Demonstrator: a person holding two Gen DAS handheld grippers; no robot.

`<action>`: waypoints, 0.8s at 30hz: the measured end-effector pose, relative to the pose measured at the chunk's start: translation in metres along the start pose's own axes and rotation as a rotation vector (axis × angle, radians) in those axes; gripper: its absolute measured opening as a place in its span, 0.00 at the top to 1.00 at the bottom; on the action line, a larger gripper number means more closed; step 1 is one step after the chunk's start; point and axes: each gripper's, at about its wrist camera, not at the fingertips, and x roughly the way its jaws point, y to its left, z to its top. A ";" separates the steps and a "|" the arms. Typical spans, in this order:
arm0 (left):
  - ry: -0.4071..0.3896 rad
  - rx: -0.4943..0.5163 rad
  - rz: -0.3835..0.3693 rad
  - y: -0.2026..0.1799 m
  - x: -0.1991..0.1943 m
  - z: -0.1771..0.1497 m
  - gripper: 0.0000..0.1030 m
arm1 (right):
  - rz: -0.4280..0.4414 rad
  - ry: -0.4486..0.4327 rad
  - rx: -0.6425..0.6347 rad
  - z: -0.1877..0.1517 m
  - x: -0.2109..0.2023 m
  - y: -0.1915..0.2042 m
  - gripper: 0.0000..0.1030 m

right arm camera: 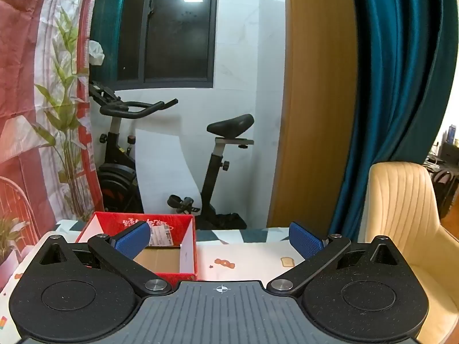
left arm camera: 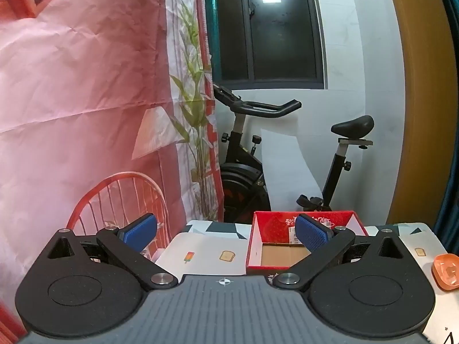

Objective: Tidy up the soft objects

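Two tools hang above a cloth-covered surface (left arm camera: 212,253), each with its blue pads spread wide and nothing between them. Neither touches anything. The left tool (left arm camera: 226,232) points slightly downward toward a red box (left arm camera: 258,230), which stands open on the surface; its brown cardboard floor shows bare, and a white label sits on the inner far wall. From the left wrist view the box lies ahead and a little to the right, partly hidden behind the right-hand pad (left arm camera: 312,233). An orange dish (left arm camera: 446,271) rests near the surface's right edge. The right tool (right arm camera: 219,242) sees the same red box (right arm camera: 189,246) ahead to its left, with small printed pictures of bread and snacks on the cloth just beside it. No soft objects can be made out in either view. Behind the surface stand an exercise bike (left arm camera: 249,154), a dark window (left arm camera: 269,25), a red wire chair (left arm camera: 120,197) at the left and a cream chair (right arm camera: 401,209) at the right, beside a teal curtain (right arm camera: 396,86).
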 end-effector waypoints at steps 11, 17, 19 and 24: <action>0.000 -0.007 0.006 -0.001 -0.001 0.000 0.00 | 0.001 0.001 -0.002 -0.001 0.000 0.000 0.00; -0.002 -0.009 0.008 -0.001 -0.002 0.001 0.00 | 0.002 0.002 -0.001 -0.004 0.001 -0.002 0.00; -0.002 -0.009 0.008 -0.001 -0.002 0.001 0.00 | 0.004 0.000 -0.001 -0.005 0.000 -0.001 0.00; -0.003 -0.009 0.009 -0.001 -0.001 0.001 0.00 | 0.005 0.000 -0.001 -0.004 0.000 -0.001 0.00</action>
